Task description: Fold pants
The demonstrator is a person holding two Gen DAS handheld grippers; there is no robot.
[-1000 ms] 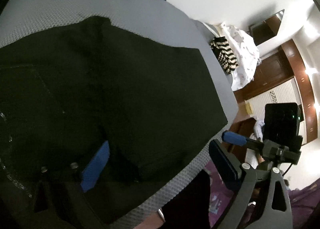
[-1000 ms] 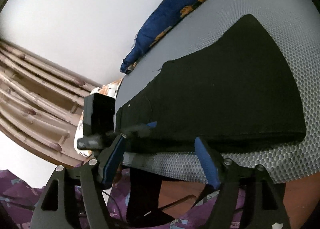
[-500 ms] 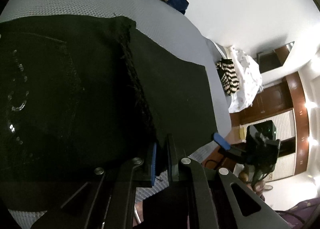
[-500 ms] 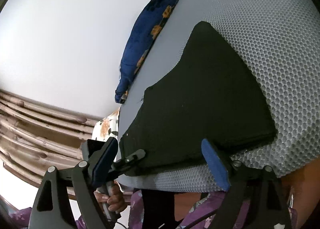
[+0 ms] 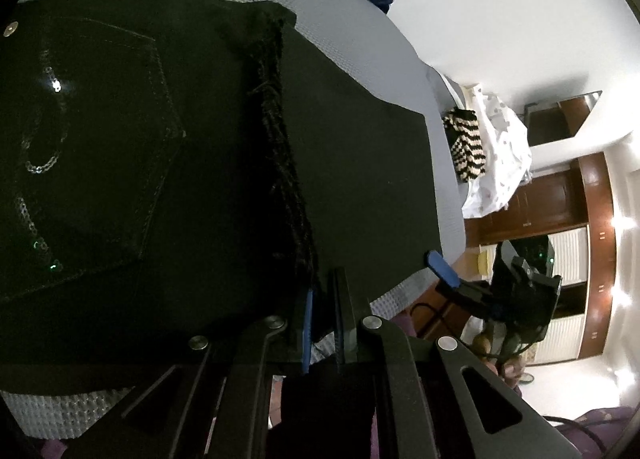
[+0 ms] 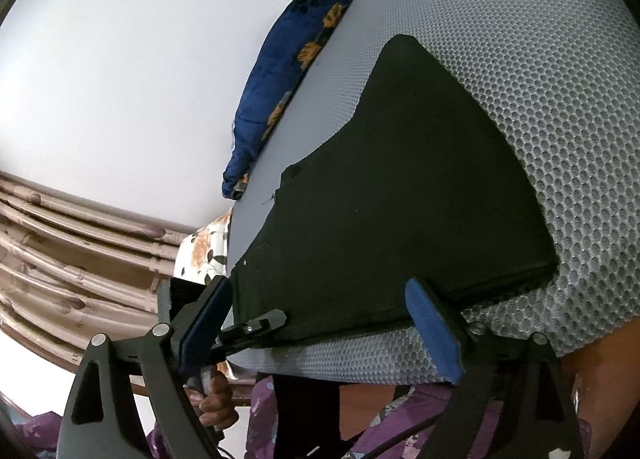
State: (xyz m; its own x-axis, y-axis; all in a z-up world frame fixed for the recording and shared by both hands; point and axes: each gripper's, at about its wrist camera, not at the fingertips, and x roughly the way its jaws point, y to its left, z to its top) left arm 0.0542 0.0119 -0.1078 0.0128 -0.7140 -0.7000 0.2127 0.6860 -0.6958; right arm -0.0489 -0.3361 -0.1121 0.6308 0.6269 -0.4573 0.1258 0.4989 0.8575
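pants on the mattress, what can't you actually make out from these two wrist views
- Left wrist view: the black pants run past the left edge, so the waistband end is cut off.
- Left wrist view: the left hand-held gripper is shut at the pants' near edge; the fabric pinched between its pads is hidden.
- Right wrist view: how many layers the fold has; only a dark edge shows.
- Right wrist view: the right hand-held gripper is opening; whether its pads touch the pants is unclear.

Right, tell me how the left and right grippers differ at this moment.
The left gripper is shut, its fingers pinching the near edge of the black pants; the right gripper has its fingers wide apart and opening, gripping nothing. Both have blue-padded fingers and sit at the mattress's near edge.
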